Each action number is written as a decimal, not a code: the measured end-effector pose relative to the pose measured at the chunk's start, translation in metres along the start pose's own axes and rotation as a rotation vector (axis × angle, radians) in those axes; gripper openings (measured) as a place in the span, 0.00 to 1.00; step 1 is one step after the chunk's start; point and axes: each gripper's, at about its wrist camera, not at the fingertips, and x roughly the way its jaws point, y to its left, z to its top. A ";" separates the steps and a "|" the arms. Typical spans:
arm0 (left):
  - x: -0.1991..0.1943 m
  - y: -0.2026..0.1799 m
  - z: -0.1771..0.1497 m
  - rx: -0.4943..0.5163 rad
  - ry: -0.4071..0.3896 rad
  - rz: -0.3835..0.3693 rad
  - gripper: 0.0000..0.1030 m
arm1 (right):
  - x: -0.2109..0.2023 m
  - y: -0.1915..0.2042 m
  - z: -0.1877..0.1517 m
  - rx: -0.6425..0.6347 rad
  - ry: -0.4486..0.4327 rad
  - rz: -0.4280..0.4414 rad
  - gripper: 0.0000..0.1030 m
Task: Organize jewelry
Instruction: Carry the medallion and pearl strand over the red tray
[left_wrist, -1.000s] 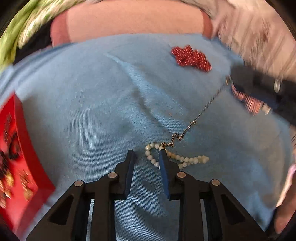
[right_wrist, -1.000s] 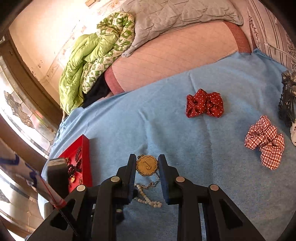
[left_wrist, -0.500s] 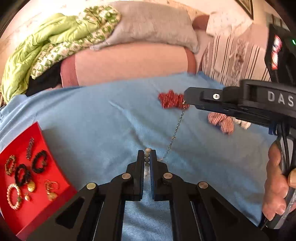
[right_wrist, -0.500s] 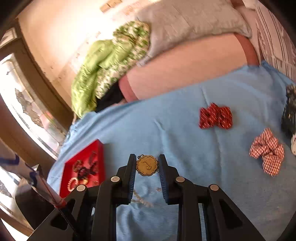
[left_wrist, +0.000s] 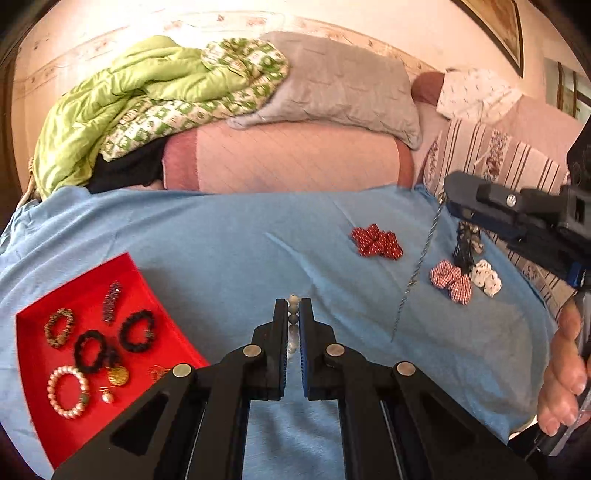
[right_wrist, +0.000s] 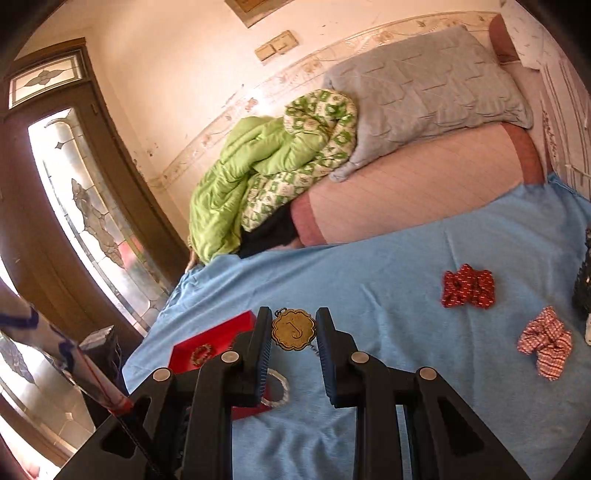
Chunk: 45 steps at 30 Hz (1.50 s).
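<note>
One shallow red plastic tray (left_wrist: 92, 280) is counted at 8 o'clock in the left view. Within it: two black beaded bracelets (left_wrist: 136, 329), one white pearl bracelet (left_wrist: 67, 391). Three fabric scrunchies are counted at 3 o'clock: red dotted (left_wrist: 376, 242), red checked (left_wrist: 451, 280), white spotted (left_wrist: 485, 281).

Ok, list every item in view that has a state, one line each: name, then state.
left gripper: shut on the bead strand.
bead strand: pinched, lifted off the sheet.
right gripper: shut on the gold pendant.
gold pendant: clamped upright, letter J facing the camera.
chain: hanging in the air between both grippers.
red tray: open, part-filled with bracelets.
red scrunchie: lying loose on the blue sheet.
</note>
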 end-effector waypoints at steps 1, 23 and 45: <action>-0.005 0.004 0.001 -0.004 -0.008 0.005 0.05 | 0.002 0.005 -0.001 -0.003 0.004 0.010 0.25; -0.083 0.144 -0.034 -0.210 -0.034 0.189 0.05 | 0.070 0.135 -0.022 -0.110 0.099 0.212 0.25; -0.037 0.198 -0.093 -0.294 0.169 0.257 0.05 | 0.174 0.153 -0.097 -0.143 0.349 0.134 0.25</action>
